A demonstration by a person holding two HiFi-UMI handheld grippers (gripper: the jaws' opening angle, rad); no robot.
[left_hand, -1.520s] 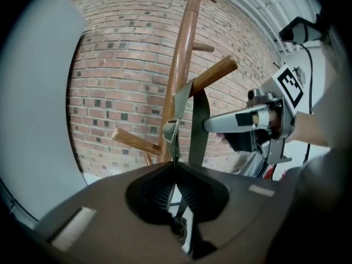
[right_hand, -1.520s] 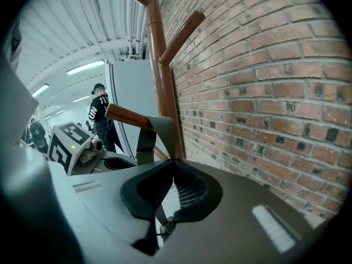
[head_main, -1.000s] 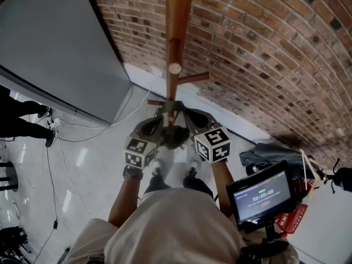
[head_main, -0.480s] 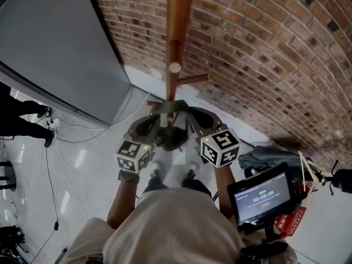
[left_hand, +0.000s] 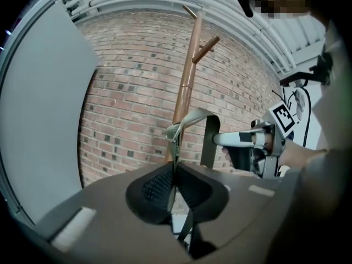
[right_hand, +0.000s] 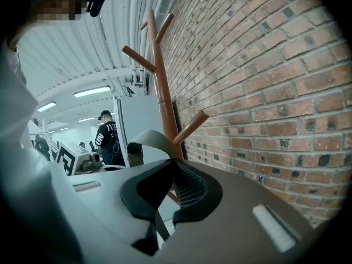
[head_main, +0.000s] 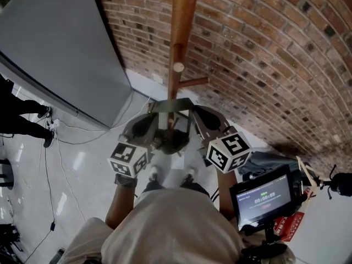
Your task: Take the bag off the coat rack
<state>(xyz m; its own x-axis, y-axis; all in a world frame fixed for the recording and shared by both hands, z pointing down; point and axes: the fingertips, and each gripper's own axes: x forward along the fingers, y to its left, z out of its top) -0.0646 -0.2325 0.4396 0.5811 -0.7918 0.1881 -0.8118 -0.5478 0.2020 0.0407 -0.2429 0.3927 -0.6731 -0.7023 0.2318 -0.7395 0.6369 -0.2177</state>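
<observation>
A wooden coat rack (head_main: 180, 34) stands against the brick wall, one peg end (head_main: 177, 67) pointing at me. Both grippers grip the bag's olive strap (head_main: 174, 104), stretched flat between them just in front of the pole. The dark bag (head_main: 172, 139) hangs below it. My left gripper (head_main: 158, 123) is shut on the strap (left_hand: 190, 117), which is pinched edge-on between its pads. My right gripper (head_main: 192, 116) is shut on the other end of the strap (right_hand: 148, 139). The rack (left_hand: 188, 81) rises behind the strap loop. A lower peg (right_hand: 191, 127) sits beside it.
A grey panel (head_main: 52, 48) leans at the left, with cables (head_main: 52, 164) on the glossy floor below. A small monitor (head_main: 263, 198) is at my right hip, next to a grey cloth (head_main: 272, 159). A person in black (right_hand: 105, 139) stands farther off.
Both grippers have drawn back toward me and moved apart. The strap between them has spread wider and flatter in front of the pole.
</observation>
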